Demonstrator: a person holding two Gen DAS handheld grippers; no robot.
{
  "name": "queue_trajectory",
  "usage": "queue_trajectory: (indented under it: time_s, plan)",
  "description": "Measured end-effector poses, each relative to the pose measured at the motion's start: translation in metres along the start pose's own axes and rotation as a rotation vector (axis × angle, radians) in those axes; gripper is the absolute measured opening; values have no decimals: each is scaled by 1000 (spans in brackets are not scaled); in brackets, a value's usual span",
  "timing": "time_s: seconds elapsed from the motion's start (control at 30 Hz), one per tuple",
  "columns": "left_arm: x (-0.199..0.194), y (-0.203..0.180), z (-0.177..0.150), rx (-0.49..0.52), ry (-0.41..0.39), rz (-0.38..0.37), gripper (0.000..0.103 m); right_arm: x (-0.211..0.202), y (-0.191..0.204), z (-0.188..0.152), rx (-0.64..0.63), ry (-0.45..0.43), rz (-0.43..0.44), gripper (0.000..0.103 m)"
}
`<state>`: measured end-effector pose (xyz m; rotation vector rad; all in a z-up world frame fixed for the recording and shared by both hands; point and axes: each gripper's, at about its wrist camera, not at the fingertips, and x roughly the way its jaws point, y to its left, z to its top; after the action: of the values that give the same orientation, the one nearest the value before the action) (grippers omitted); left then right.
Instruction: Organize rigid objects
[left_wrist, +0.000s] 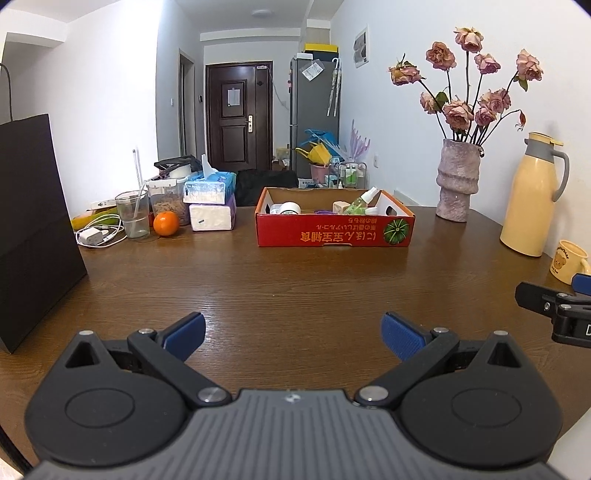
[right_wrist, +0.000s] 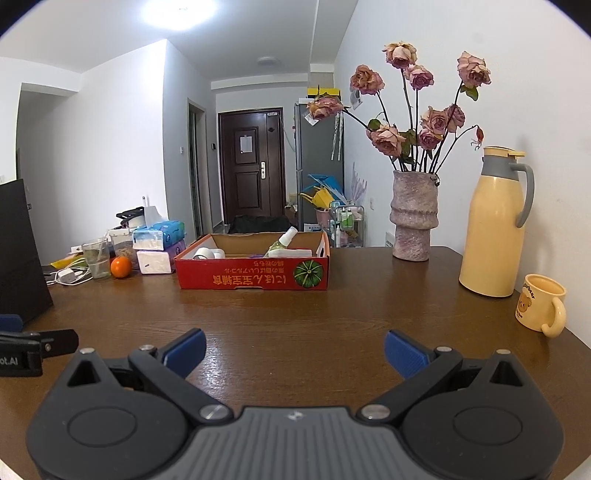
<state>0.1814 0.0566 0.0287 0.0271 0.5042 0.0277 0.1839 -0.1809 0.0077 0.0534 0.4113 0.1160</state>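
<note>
**Left wrist view: both grippers spread wide and empty over bare bench, box of items beyond**

Left wrist view: left gripper (left_wrist: 293, 334) released, blue pads far apart, nothing between them, poised over bare wood of the bench (left_wrist: 295, 288). Straight ahead, well apart, a red cardboard box (left_wrist: 334, 232) with a pumpkin print, sitting flat on the bench. Inside the box: a roll of tape (left_wrist: 289, 209) toward its left end, a spray bottle (left_wrist: 364, 201) leaning toward its right end, other small items too crowded to tell. Left of the box, stacked tissue packs (left_wrist: 212, 201), an orange (left_wrist: 166, 223), a clear glass (left_wrist: 133, 214), a white charger with cable (left_wrist: 94, 234). Black paper bag (left_wrist: 33, 229) upright at the far left edge. Right of the box, a stone-coloured vase (left_wrist: 456, 181) of dried roses, a yellow thermos jug (left_wrist: 530, 199), a yellow bear mug (left_wrist: 569, 260) partly cut off. Tip of the other gripper at the right edge.

Right wrist view: right gripper (right_wrist: 295, 350) likewise unclenched, pads wide, holding nothing, above empty bench surface. Same box (right_wrist: 253, 273) ahead and slightly left, well apart from the fingers; spray bottle (right_wrist: 284, 240) and tape roll (right_wrist: 205, 253) visible within. Mug (right_wrist: 541, 304) near, to the right, just in front of the jug (right_wrist: 493, 225); vase (right_wrist: 413, 218) behind, between box and jug.
</note>
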Motion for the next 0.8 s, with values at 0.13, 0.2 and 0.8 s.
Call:
queue_trajectory:
  time_s: [0.13,0.2,0.8]
  plan:
    - [-1,0,0,1,-2,-1,103,-3,1,-1,1,-2,1,103]
    - [-1,0,0,0,-1,-3,103,-3,2,-1,1,-1,1,103]
    - [-2,0,0,-1,0,-5,103,-2,2,0,1,0,2,103]
